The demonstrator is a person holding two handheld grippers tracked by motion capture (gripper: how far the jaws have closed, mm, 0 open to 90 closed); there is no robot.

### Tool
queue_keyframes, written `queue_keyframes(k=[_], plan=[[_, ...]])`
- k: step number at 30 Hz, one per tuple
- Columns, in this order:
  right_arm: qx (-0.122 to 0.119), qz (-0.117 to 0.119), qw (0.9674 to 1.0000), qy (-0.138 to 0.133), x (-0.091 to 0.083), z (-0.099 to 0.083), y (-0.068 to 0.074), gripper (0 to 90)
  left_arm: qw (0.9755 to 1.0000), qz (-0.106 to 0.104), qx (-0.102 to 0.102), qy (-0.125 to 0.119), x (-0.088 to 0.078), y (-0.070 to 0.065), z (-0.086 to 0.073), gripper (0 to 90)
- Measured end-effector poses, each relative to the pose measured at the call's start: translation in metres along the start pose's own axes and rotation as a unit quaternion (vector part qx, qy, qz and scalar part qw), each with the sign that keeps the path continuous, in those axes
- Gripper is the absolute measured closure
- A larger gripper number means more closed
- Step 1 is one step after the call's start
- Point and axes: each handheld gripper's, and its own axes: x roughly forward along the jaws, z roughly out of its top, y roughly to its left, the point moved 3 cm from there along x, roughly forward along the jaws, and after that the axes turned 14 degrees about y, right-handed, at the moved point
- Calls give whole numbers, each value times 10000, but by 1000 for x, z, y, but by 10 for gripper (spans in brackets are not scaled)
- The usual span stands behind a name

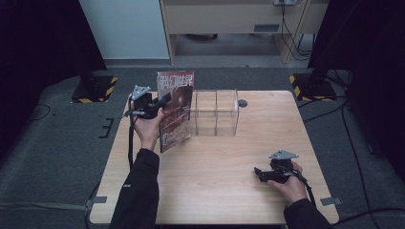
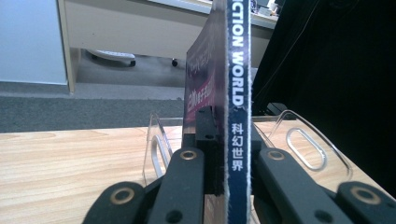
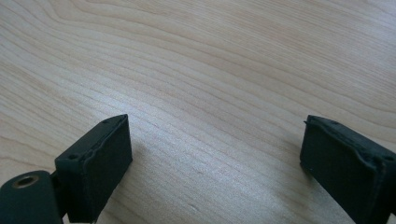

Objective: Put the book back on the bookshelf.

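Left gripper (image 2: pixel 227 161) is clamped on the magazine's (image 2: pixel 237 93) blue spine, holding it upright at the table's (image 1: pixel 215 181) far left, just beside a clear acrylic rack (image 1: pixel 215 112) with nothing in its slots. Spine reads "CTION WORLD" plus 科幻世界; dark reddish cover. Right gripper (image 3: pixel 215 163) sits near the table's right front edge, jaws wide apart.
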Motion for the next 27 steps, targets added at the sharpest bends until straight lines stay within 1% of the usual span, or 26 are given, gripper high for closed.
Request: queue_keyframes(k=[5,10,15,17,21,25,27], plan=[[-6,-4,10000,0,0,0,0,93,10000,31,9,-57,9,2,1,835],[-8,-4,10000,0,0,0,0,93,9999,40,8,-130,17,0,2,835],[-10,6,10000,7,0,0,0,93,9998,42,88,-194,23,-1,3,835],[-11,3,10000,7,0,0,0,93,9997,29,58,-221,24,1,4,835],[-7,-2,10000,0,0,0,0,93,9997,58,93,-219,24,3,3,835],[-8,-2,10000,1,0,0,0,93,9997,65,214,-98,23,3,0,833],[-7,-3,10000,1,0,0,0,93,9997,11,234,-112,22,3,-4,833]])
